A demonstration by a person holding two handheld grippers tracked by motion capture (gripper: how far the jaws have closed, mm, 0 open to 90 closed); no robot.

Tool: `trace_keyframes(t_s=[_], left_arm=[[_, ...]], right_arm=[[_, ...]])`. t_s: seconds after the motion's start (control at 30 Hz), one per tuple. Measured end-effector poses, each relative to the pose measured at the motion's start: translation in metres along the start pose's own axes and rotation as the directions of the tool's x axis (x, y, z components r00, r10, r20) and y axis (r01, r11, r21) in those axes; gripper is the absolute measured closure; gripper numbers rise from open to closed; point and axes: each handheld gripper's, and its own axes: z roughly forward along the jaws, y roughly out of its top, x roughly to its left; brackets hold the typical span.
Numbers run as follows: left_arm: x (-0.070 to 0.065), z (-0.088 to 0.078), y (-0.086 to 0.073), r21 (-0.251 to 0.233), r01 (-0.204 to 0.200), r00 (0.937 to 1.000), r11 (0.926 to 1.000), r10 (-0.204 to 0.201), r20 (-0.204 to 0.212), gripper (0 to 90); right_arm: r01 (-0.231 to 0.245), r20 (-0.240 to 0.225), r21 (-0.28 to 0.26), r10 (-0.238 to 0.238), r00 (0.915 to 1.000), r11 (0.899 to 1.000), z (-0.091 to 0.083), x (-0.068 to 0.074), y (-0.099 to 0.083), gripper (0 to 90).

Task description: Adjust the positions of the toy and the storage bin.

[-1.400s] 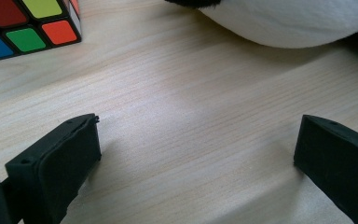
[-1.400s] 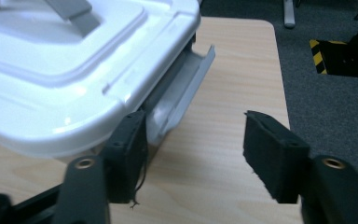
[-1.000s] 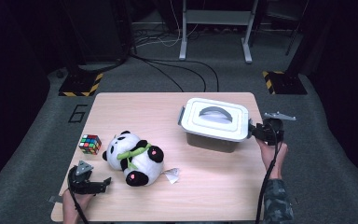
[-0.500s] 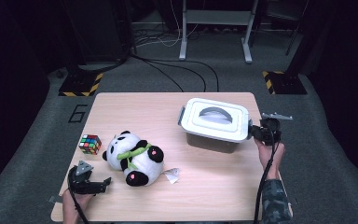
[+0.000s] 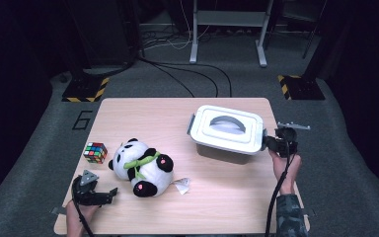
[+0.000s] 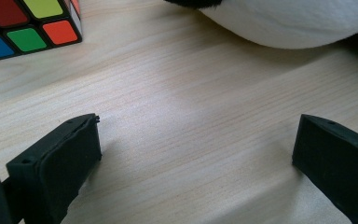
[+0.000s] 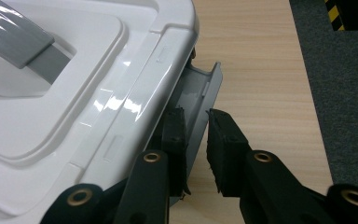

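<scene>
Grey plastic, the side latch (image 7: 200, 105) of the white storage box (image 5: 227, 129) sits pinched between the two black jaws of the right gripper (image 7: 195, 140); those jaws have just been closing and now press on the flap from either side. The latch stands out from the box's end wall, swung away at its far end, just under the lid's rim. To the left of these jaws spreads the glossy white lid with its grey handle (image 7: 21, 39); to their right lies bare wooden table (image 7: 265, 70).

In the high view the box stands near the table's far right corner, with the right gripper (image 5: 271, 143) at its right end.

Well apart from it, the left gripper (image 6: 196, 144) rests low over the table, its jaws standing wide apart with only wood between them. Beyond the left jaw lies a colour cube (image 6: 25, 25); beyond the right one, a plush panda (image 6: 289, 21), its white belly close ahead.
</scene>
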Motion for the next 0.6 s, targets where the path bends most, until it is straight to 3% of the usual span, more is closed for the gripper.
trace_keyframes(t_s=[0.13,0.27,0.6], left_arm=[[0.0,0.0,0.0,0.0,0.0,1.0,1.0,0.0,0.0,0.7],[0.0,0.0,0.0,0.0,0.0,1.0,1.0,0.0,0.0,0.7],[0.0,0.0,0.0,0.0,0.001,1.0,1.0,-0.001,-0.002,0.7]], right_arm=[[-0.013,-0.017,-0.016,0.013,0.9998,1.0,0.003,-0.004,-0.001,75.4],[0.012,-0.019,-0.033,-0.013,0.9997,0.999,0.002,-0.004,-0.001,68.5],[0.027,-0.019,-0.07,-0.028,0.9994,0.997,-0.015,-0.009,0.005,53.1]])
